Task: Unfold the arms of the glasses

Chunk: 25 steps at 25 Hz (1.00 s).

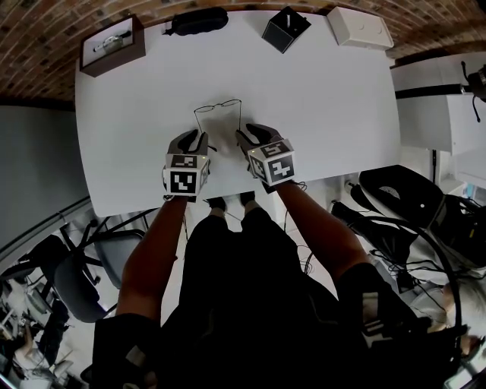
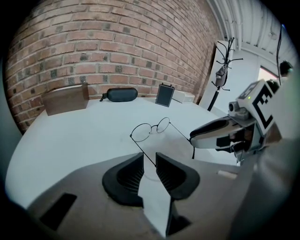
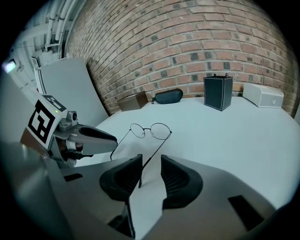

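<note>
One glasses (image 3: 161, 131) (two hand-held grippers (image 2: 150, 159) (image 3: 151, 161))

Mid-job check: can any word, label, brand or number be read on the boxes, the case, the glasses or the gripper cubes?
No text can be read in any view.
The marker cubes on the left hand-held gripper and right hand-held gripper: square patterns only, no letters.
The black box, white box, brown box, glasses case and glasses: no print visible.

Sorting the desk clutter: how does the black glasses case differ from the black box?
The glasses case lies flat, long and rounded; the black box stands upright with square edges. The case sits left of the box in the head view. Both are black, along the table's far edge.
</note>
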Motion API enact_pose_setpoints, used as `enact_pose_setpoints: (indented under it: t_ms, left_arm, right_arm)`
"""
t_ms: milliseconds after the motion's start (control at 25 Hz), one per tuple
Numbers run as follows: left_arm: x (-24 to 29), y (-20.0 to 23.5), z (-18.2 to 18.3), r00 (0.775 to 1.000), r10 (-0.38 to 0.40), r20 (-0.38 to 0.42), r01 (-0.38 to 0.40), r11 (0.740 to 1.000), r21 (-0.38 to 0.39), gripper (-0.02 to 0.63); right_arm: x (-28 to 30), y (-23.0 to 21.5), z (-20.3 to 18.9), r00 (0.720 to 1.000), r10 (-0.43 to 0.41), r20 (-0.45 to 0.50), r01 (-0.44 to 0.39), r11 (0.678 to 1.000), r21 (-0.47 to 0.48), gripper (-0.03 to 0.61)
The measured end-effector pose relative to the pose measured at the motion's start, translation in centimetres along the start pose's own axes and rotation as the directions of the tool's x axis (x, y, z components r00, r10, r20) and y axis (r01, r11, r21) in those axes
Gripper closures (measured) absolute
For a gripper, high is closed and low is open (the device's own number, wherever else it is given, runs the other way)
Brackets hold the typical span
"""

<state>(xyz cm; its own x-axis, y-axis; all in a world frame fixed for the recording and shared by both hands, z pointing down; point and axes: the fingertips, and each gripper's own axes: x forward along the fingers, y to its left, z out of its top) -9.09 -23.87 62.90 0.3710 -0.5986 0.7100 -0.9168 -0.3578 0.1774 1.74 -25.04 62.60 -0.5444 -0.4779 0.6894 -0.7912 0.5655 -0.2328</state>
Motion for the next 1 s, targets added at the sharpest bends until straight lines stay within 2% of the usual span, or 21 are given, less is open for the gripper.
enact_pose_setpoints:
  t_ms: [120, 560, 840, 1000]
  left_arm:
    - [-0.1, 0.4, -0.2, 1.0, 0.012, -0.004, -0.012, 0.999, 0.031, 0.532]
    - [0.4, 1.1, 0.6, 1.0, -0.01, 0.005, 0.01, 0.998, 0.056, 0.532]
    - [0.1, 1.5, 0.9, 1.0, -0.001, 0.027, 0.0, 0.999, 0.032, 0.532]
    - [-0.8, 1.4, 1.6, 0.998, -0.006, 0.065, 0.005, 1.0, 0.017, 0.532]
  right_arm:
    - [-0.1, -0.2, -0.1, 1.0, 0.001, 0.003, -0.001, 1.0, -0.006, 0.472]
    - [0.1, -0.9, 0.6, 1.0, 0.004, 0.01, -0.003, 1.0, -0.01, 0.472]
    - [0.2, -0.9, 0.6, 1.0, -0.006, 0.015, 0.006, 1.0, -0.011, 0.472]
    - [-0.4, -0.4, 1.8, 0.999, 0.003, 0.047, -0.002, 1.0, -0.022, 0.472]
